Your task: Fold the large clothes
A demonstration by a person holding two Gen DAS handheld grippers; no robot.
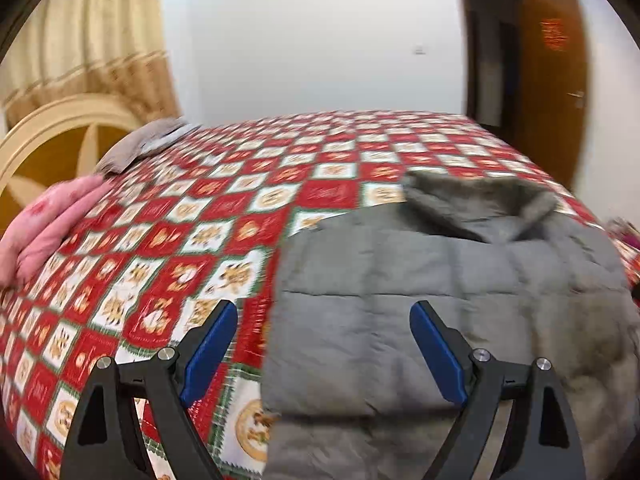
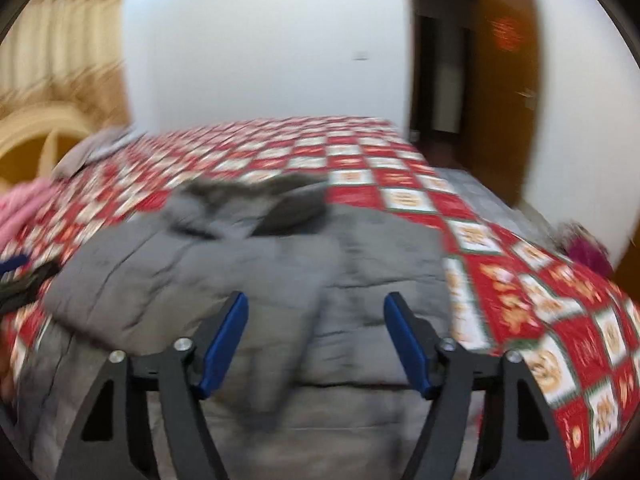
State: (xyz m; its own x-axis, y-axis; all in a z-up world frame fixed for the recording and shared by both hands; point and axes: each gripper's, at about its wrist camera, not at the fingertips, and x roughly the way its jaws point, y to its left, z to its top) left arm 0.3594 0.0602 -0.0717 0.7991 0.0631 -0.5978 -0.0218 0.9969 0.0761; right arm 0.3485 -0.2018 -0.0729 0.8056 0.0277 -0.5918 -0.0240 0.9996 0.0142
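- Progress looks partial: grey quilted puffer coat with a fur-trimmed hood (image 1: 440, 288) lies on the bed's red-and-white checked printed cover (image 1: 224, 216), near its front edge, one part seemingly folded across the body; blur hides the details, and further folds likely remain.
- Left gripper (image 1: 324, 346): jaws wide apart, nothing between the pads.
- Right gripper (image 2: 316, 342): jaws apart above the coat, gripping nothing.
- Count: one coat, two grippers, one pink bundle (image 1: 48, 224), one grey folded cloth (image 1: 140, 146), one brown wooden door (image 1: 552, 80).
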